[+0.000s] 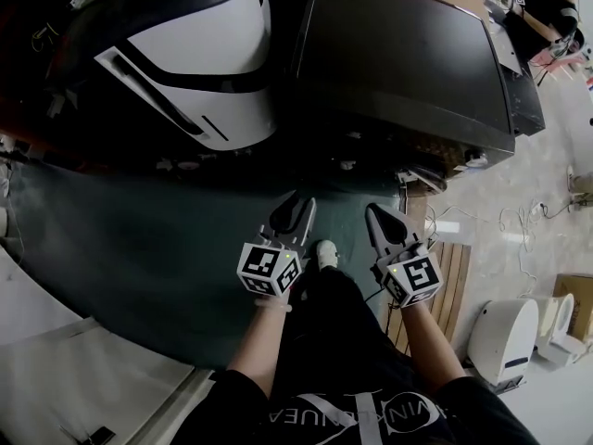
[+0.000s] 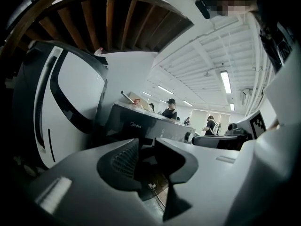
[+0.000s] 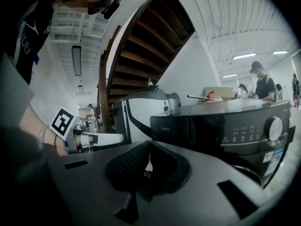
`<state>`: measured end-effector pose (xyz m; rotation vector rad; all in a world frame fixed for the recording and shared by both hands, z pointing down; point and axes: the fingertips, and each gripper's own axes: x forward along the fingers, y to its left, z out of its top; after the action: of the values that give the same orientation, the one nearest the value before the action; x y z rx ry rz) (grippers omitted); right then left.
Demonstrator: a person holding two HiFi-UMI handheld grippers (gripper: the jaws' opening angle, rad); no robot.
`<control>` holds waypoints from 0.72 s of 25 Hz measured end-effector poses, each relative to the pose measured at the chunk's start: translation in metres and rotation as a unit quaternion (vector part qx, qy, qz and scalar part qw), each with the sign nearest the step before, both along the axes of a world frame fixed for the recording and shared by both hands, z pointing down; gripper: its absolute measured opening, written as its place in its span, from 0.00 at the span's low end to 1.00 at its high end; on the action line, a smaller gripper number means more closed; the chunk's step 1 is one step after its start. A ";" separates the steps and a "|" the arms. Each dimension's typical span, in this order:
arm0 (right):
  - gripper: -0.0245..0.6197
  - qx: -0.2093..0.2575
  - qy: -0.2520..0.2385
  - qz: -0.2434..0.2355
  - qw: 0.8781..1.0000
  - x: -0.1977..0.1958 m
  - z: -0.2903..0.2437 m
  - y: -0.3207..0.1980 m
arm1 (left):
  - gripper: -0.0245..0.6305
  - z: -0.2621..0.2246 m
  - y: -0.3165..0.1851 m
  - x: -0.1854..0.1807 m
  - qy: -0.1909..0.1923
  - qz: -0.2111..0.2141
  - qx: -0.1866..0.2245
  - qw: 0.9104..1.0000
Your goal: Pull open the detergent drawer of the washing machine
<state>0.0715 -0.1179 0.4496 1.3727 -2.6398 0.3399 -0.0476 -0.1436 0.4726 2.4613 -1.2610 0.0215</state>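
The task is not started: the glossy black washing machine [image 1: 398, 63] is well apart and its detergent drawer [image 3: 181, 128] untouched. The left gripper [image 1: 298, 202] has its fingers open, the right gripper [image 1: 380, 213] closed and empty.

Open floor [image 1: 139, 239] mid-frame gives you room. Washer [image 1: 398, 63] blocks upper right, white machine [image 1: 213, 72] upper left; narrow dark gap between.

White appliance [image 1: 218, 49], green mat [image 1: 139, 248], wood stairs [image 3: 141, 36].

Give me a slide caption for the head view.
Left gripper and right gripper, both empty, held short of the black washing machine.
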 end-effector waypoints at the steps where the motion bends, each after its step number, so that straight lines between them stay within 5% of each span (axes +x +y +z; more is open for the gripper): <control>1: 0.06 -0.002 -0.001 0.001 1.000 0.000 0.004 -0.005 | 0.18 0.005 -0.006 0.004 0.004 0.001 -0.003 1.000; 18: 0.06 -0.030 -0.020 0.000 0.999 -0.013 0.052 -0.062 | 0.23 0.051 -0.093 0.036 0.138 0.008 -0.026 0.990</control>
<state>0.0588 -0.1795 0.5018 1.3626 -2.6377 0.4467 -0.0114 -0.2367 0.5237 2.3319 -1.1071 -0.2693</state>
